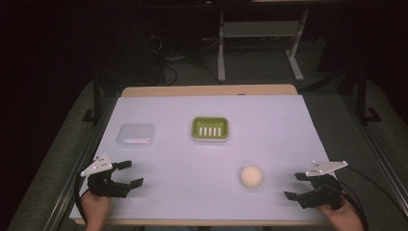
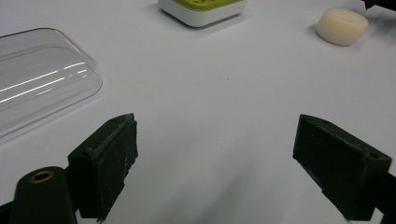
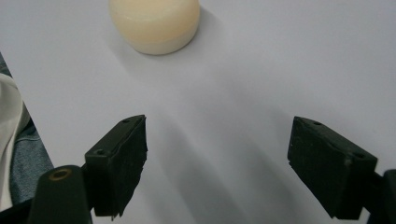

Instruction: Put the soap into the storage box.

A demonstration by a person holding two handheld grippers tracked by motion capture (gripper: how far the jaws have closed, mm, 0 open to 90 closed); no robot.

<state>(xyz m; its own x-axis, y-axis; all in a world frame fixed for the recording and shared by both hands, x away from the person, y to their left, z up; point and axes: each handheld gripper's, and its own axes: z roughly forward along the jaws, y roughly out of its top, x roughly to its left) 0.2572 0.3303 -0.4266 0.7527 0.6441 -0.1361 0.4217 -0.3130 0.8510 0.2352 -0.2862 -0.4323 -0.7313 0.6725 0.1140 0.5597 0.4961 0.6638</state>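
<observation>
The left gripper [image 1: 127, 174] sits low over the white surface [image 1: 202, 159] with its jaws wide apart and nothing between them. The right gripper [image 1: 297, 186] is the same: its jaws are wide apart and hold nothing. Each jaw is a dark, blocky pad with a rough, flat face.

The soap [image 1: 251, 176] is a round, smooth, cream-coloured lump. It lies on the surface near the right gripper's jaws, just ahead of them and not touching. In the right gripper view the soap [image 3: 154, 23] sits past the tip of the jaw at the left of that view. In the left gripper view the soap [image 2: 342, 26] is far ahead of the jaws, off to the right.

The clear lid [image 1: 136, 135] is a see-through plastic piece with rounded corners, shiny and thin. It lies flat ahead of the left gripper's jaws, a bit to their left. The soap dish [image 1: 210, 129] is a small box shape, green inside with a white rim and slots in the bottom. It stands farther ahead, between the two grippers.
</observation>
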